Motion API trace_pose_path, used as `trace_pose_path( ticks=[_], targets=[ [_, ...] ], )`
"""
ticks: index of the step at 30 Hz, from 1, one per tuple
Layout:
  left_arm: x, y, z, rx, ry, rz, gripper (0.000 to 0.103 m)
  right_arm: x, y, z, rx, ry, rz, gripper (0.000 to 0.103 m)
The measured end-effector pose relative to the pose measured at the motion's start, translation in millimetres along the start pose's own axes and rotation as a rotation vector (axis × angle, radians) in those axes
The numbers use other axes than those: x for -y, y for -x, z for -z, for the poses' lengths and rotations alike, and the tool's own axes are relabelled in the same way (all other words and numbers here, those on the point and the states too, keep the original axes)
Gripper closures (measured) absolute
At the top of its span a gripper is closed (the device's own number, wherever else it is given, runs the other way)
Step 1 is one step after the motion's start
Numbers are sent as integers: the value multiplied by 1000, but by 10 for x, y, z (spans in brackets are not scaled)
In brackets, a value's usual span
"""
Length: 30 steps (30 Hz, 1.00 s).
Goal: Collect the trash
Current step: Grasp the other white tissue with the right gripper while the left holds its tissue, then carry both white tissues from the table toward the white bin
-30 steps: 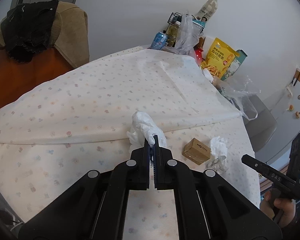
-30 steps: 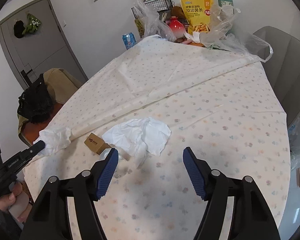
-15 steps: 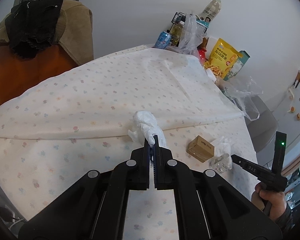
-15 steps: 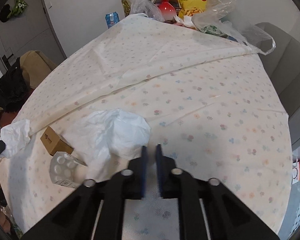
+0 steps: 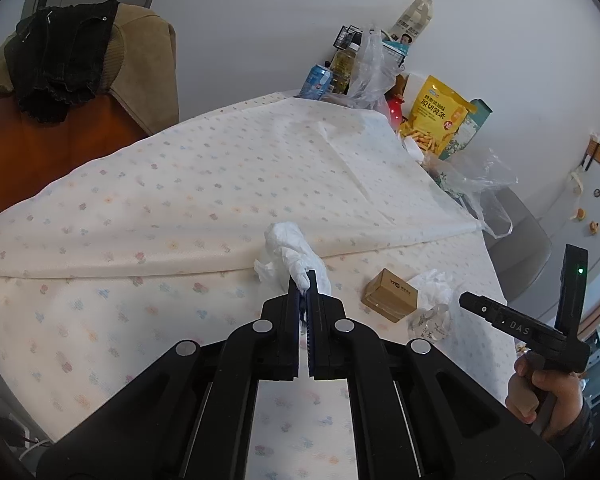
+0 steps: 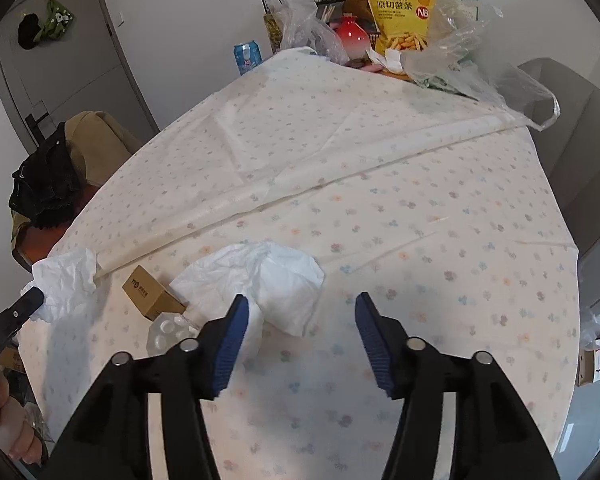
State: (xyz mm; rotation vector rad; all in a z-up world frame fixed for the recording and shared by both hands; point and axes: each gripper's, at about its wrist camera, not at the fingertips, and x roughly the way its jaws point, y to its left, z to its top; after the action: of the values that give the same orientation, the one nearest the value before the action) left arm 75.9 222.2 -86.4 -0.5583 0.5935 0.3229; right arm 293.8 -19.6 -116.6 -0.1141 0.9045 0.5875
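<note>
My left gripper (image 5: 304, 280) is shut on a crumpled white tissue (image 5: 290, 252) and holds it over the flowered tablecloth (image 5: 148, 208); the same tissue shows at the left of the right wrist view (image 6: 66, 282). My right gripper (image 6: 298, 312) is open just above a second, larger crumpled tissue (image 6: 276, 280), with its left finger over the tissue's near edge. A small brown cardboard box (image 6: 150, 294) and a clear plastic blister pack (image 6: 168, 330) lie to the left of that tissue; the box also shows in the left wrist view (image 5: 390, 294).
At the table's far end stand a yellow snack bag (image 6: 402, 10), a blue can (image 6: 247, 56), a red vase (image 6: 350, 36) and clear plastic bags (image 6: 460, 52). A chair with clothes (image 5: 68, 60) is at the left, a grey chair (image 6: 576, 132) at the right.
My right gripper shut half a second ago and has opened wide again over the large tissue. My left gripper stays shut on its tissue and has barely moved.
</note>
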Motion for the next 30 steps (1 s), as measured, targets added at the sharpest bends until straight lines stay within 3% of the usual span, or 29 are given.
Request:
trace_pose_path(
  ticks=[7,10,11,13,15,30],
  targets=[
    [-142,-71,-25,-8,26,-27,100,-84,-269,-43,-23,1,-13,56],
    [-154,-87,-26,-13,22,-30,100,-107,-403,-5,-47,20,-4,71],
    [-153,-87,-27,-13,21,-31,100,-124,-398,8,-32,37,-3,84],
    [-140,-86,-30,-13,16,-32,100,-166,-387,26,-30,67,-23,97],
    [-121,-81,-30,-12,12,-31,100,-150,-335,32,-8,65,28,98],
    [316,49,-61,11,-51,38,100,412,621,298,125,-88,30,98]
  ],
)
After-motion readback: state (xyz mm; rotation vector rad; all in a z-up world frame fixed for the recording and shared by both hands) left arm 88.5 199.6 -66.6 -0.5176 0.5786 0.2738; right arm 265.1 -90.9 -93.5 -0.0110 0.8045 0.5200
